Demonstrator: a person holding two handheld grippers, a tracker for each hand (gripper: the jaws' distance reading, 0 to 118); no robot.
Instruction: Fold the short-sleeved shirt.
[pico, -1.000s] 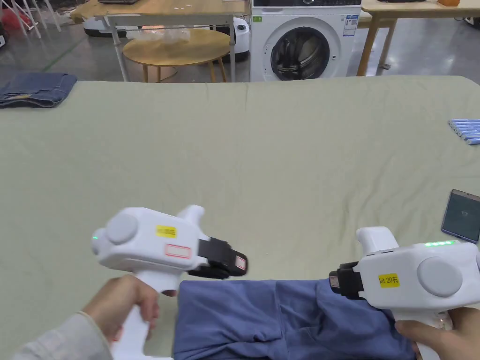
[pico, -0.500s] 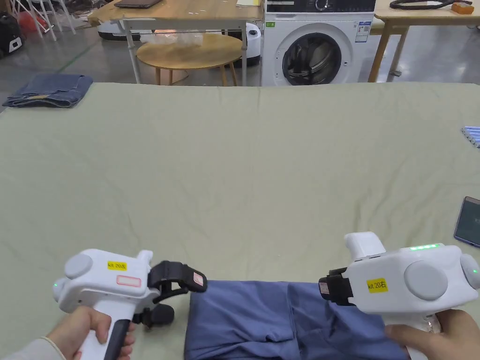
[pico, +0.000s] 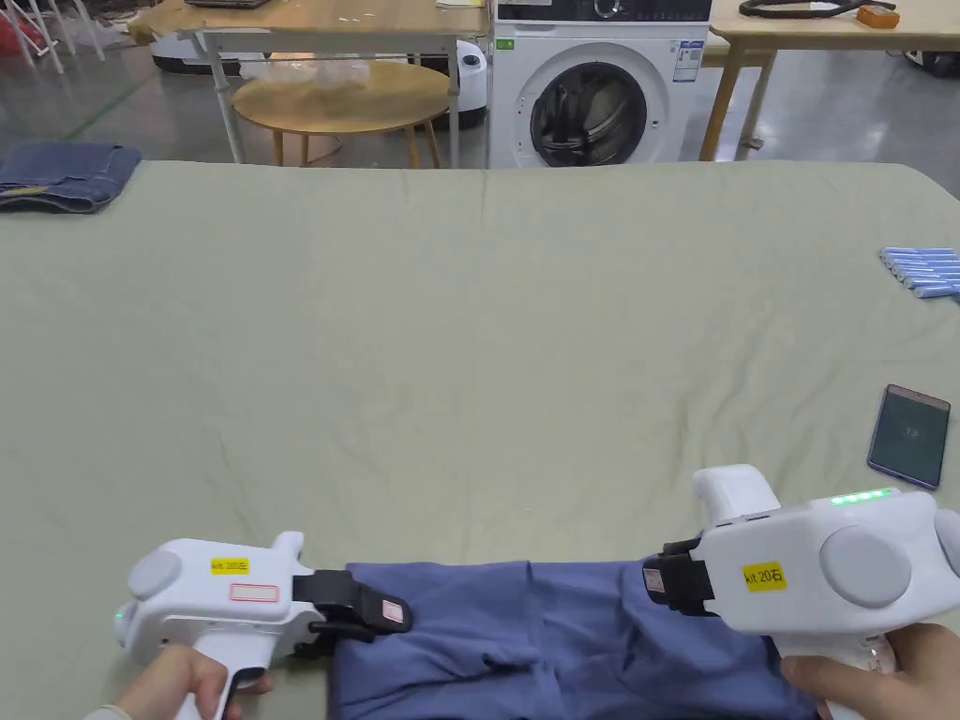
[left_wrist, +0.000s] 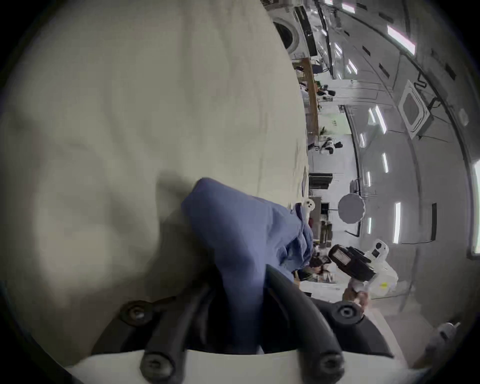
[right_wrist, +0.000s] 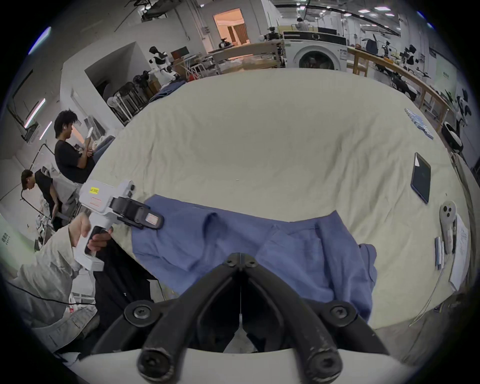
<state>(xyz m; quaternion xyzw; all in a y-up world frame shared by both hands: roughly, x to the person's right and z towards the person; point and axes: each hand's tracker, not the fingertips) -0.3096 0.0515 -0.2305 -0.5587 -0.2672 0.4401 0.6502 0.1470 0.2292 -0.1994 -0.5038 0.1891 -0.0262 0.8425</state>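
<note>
Two handheld grippers at the near edge of the table (pico: 469, 309), one at each end of the blue short-sleeved shirt (pico: 544, 647).

Shirt: lies bunched along the near edge on the pale green cover, wrinkled, with one fold running across its middle.

Left gripper (pico: 380, 614): at the shirt's left corner. In the left gripper view, blue cloth runs up between the two black jaws, which are clenched on it, and the corner (left_wrist: 233, 228) stands lifted off the cover.

Right gripper (pico: 656, 581): over the shirt's right part. In the right gripper view the jaws meet tip to tip (right_wrist: 241, 258) above the cloth; whether any fabric is caught between them cannot be told.

Hands: left hand (pico: 183, 680) and right hand (pico: 881, 670) on the white handles.

Further right on the cover: a dark phone (pico: 907, 436), lying flat, well apart from the shirt; beyond it a row of blue tubes (pico: 923, 272).

Far left corner: folded jeans (pico: 61, 176).

Beyond the table: a round wooden table (pico: 342, 94) and a washing machine (pico: 589, 89).
</note>
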